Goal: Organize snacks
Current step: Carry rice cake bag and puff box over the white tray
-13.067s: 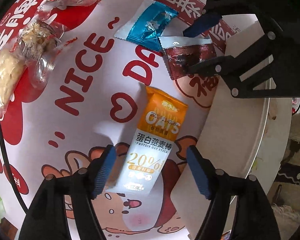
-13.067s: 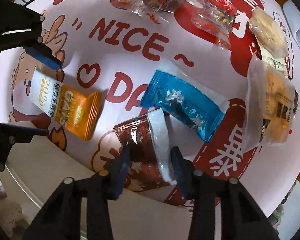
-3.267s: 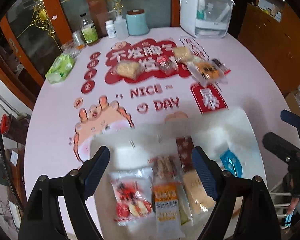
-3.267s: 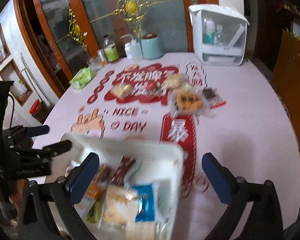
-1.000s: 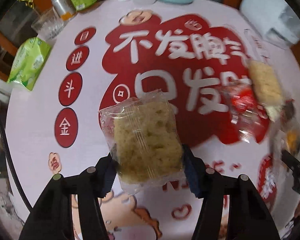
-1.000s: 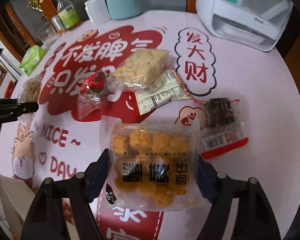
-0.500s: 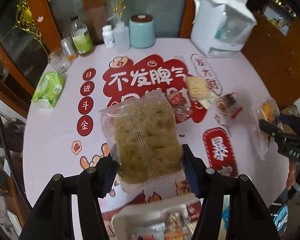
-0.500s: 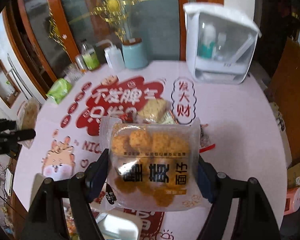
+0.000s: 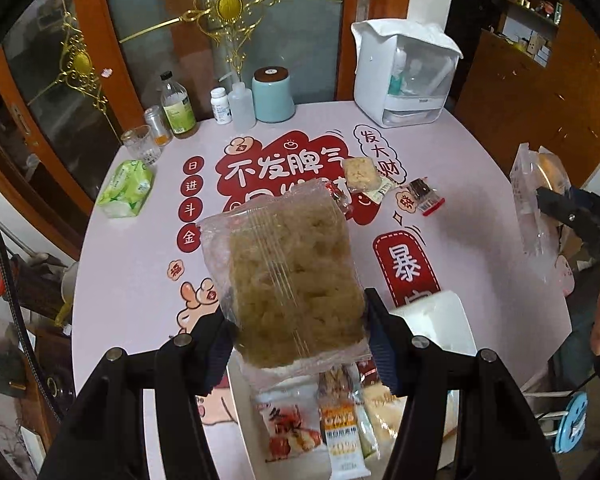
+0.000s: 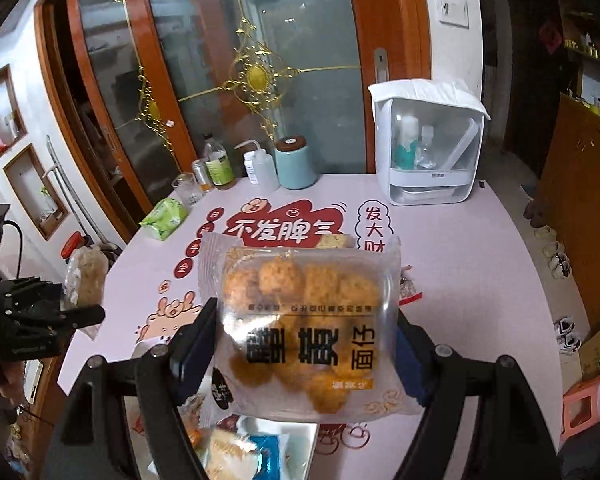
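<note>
My left gripper is shut on a clear pack of beige puffed-rice cake, held high above the table. Below it the white tray holds several snack packs, among them an orange oat bar and a red-printed pack. My right gripper is shut on a clear pack of golden fried balls, also lifted over the tray. On the mat farther off lie a pale rice cake, a red candy and a dark small pack.
A round pink table with red print carries bottles, a glass, a teal canister, a green tissue pack and a white dispenser box at its far side. A glass door stands behind.
Both grippers rose and drew back from the table with their packs. The view widened, and the tray with snacks came into sight below them.
</note>
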The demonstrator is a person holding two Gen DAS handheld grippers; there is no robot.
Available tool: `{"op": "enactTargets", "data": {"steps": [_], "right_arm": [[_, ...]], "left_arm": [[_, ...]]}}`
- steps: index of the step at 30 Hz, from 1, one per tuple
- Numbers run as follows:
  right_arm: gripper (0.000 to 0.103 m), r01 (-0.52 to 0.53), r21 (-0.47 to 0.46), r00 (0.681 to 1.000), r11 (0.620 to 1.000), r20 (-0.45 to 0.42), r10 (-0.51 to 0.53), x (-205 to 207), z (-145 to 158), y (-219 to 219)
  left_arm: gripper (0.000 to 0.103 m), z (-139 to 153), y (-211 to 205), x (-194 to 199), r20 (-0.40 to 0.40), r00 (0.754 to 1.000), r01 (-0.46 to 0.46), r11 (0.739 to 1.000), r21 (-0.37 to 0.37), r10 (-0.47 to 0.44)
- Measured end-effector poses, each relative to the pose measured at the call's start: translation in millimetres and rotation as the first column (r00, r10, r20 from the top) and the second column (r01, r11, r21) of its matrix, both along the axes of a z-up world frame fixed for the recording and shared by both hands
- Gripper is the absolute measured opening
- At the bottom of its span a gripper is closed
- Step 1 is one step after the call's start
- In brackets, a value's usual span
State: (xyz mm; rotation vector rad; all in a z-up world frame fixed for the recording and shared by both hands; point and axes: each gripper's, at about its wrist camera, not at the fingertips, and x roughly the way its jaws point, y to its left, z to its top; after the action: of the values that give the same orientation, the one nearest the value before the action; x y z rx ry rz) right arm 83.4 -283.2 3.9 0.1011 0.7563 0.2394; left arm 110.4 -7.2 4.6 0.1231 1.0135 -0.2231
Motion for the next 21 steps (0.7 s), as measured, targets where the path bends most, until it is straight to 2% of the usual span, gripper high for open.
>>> {"op": "enactTargets", "data": {"steps": [7, 11, 17, 21], "right_arm": [[0.079, -0.042, 0.018, 0.999, 0.999, -0.013, 0.042, -45, -13, 23], [0.079, -0.037, 0.034, 0.998, 0.999, -0.055, 0.039, -59, -30, 34], [0.079, -0.013, 0.127, 0.989, 0.992, -0.142, 0.031, -73, -57, 38], [0.079, 0.008, 0.108, 0.982, 0.994, -0.187, 0.013, -80, -76, 49]], "left_arm": [[0.058, -12, 0, -47, -0.015, 1.0, -0.004, 0.999, -0.033, 0.003], [0.058, -23, -4, -68, -0.009, 1.0, -0.013, 1.0, -0.015, 0.013], [0.059, -41, -9, -90, -0.007, 0.999, -0.051, 0.998, -0.044, 0.051], [0.059, -60, -12, -100, -0.005, 0.997, -0.079, 0.996, -0.047, 0.079]]}}
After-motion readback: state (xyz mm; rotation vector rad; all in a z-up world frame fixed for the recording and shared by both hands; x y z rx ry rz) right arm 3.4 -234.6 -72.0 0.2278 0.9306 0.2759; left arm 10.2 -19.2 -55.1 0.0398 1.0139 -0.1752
